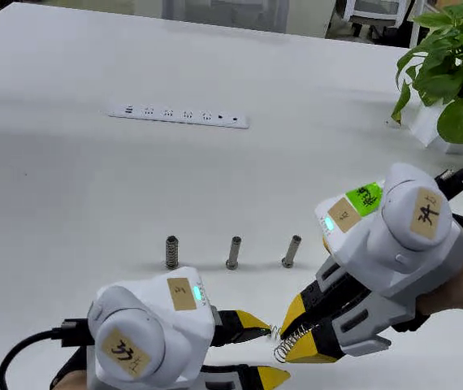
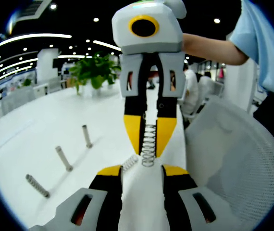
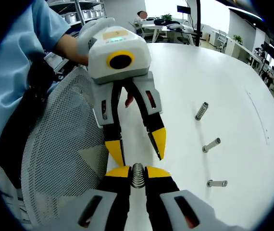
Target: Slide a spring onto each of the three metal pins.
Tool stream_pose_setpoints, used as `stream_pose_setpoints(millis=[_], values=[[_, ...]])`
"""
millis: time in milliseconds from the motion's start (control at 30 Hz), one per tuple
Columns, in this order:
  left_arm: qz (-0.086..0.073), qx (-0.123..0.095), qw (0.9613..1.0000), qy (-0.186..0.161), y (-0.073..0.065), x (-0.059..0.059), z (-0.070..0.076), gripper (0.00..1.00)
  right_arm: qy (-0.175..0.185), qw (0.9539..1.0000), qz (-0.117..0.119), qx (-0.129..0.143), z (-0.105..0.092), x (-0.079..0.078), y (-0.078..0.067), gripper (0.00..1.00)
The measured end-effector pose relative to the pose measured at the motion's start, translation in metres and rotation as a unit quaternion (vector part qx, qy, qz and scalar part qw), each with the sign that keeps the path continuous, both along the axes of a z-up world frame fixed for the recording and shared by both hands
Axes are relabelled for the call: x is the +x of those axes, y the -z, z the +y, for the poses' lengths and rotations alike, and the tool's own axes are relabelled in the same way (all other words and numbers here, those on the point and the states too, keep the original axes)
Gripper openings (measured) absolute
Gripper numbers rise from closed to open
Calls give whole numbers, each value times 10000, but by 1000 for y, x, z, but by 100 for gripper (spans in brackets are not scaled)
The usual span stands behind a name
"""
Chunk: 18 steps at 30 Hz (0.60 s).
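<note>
Two grippers (image 1: pixel 274 351) (image 1: pixel 287 341), three pins (image 1: pixel 171 239) (image 1: pixel 233 253) (image 1: pixel 292 251), three springs (image 1: pixel 171 255) (image 1: pixel 283 350) (image 1: pixel 273 331)

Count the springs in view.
3. One spring on the leftmost pin; a second spring clamped in the right gripper; a third spring lying on the table beside the left gripper.

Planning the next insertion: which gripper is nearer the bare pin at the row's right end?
Right. The right gripper, holding a spring, is just on the person's side of that bare pin; the left gripper lies farther left.
</note>
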<state>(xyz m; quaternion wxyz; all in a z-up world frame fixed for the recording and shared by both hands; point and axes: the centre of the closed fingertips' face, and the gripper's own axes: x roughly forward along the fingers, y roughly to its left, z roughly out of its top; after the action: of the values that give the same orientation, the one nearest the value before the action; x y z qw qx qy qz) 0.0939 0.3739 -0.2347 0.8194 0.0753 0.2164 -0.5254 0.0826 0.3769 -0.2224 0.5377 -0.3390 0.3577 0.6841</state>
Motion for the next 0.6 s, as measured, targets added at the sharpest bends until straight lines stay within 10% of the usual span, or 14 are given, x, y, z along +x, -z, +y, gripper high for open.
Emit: stream_pose_setpoints(millis=[600], values=[[220,-116,9909,-1325,11,15,60,74,-418,9983,-252,-326,3,19,-1,12]])
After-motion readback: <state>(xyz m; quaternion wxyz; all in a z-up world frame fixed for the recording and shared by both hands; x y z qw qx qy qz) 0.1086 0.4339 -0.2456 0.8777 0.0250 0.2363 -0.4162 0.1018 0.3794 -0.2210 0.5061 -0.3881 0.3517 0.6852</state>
